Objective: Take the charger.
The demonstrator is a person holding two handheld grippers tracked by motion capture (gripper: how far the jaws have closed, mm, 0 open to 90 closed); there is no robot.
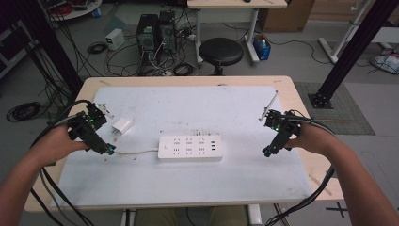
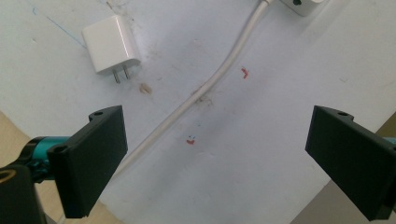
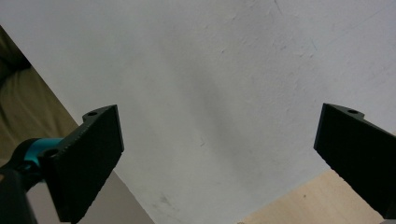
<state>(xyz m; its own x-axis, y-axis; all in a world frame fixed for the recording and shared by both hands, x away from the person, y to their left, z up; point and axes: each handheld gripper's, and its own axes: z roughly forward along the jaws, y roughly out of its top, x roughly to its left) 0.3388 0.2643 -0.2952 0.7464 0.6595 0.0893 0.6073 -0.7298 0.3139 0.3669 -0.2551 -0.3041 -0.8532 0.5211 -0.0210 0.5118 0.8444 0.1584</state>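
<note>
Charger (image 1: 122,125) x1, pwr strip (image 1: 190,148) x1

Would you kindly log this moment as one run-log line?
left gripper: open, over power strip cord | right gripper: open, empty | charger: lying beside power strip, unplugged

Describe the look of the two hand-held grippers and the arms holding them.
Each is a black handheld unit. The left gripper has flat, matte black rectangular jaw pads with small screw holes, on a teal metal fitting; the right gripper matches. Small green lights glow on both bodies. Black cables trail back from each. The person's forearms are bare, with no sleeves visible.
</note>
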